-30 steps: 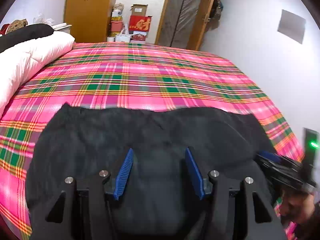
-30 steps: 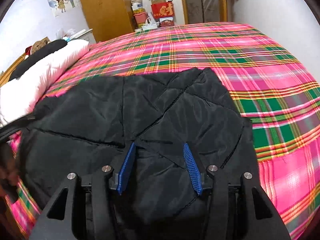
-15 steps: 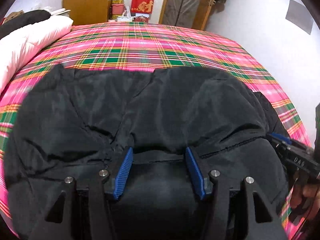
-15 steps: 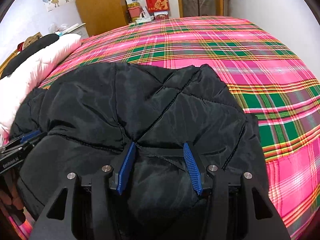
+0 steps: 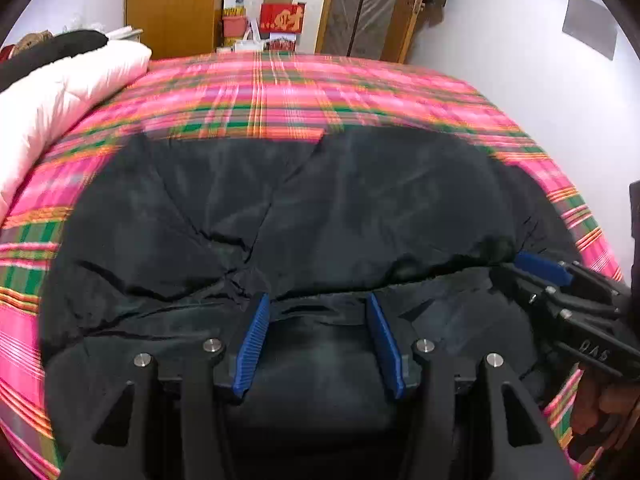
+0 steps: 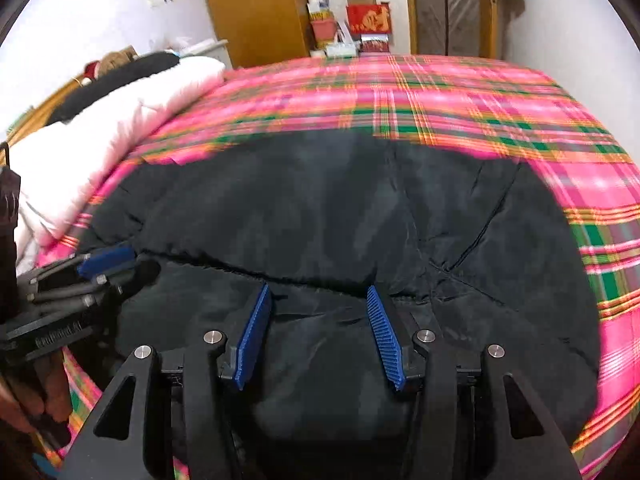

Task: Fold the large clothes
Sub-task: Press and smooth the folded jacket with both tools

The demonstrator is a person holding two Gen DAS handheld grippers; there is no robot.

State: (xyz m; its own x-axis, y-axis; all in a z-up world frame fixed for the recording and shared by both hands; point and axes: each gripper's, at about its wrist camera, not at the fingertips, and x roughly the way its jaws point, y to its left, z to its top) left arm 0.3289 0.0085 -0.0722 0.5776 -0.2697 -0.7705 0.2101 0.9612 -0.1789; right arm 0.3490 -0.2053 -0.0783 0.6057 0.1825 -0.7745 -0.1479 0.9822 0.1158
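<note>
Since a second ago, both claws have carried the near edge of the black quilted jacket [image 5: 320,208] forward, so the garment now lies doubled over itself and covers more of the plaid bedspread [image 5: 280,96]. The left claw [image 5: 318,308] has just been closing a little; thick padded fabric bulges between its blue pads [image 5: 252,344], which clench a fold of the jacket. The right claw [image 6: 318,300] likewise grasps a bunched fold of the same jacket between its ribbed pads [image 6: 384,336]. From the left wrist view the right claw shows at the right edge, held in a hand [image 5: 604,412]. From the right wrist view the left claw [image 6: 108,258] shows at the left edge. The jacket rests on the bed's near half, beside a white duvet [image 6: 100,148]. Cardboard boxes [image 5: 280,4] stand by the wooden wardrobe [image 5: 172,4] beyond.
</note>
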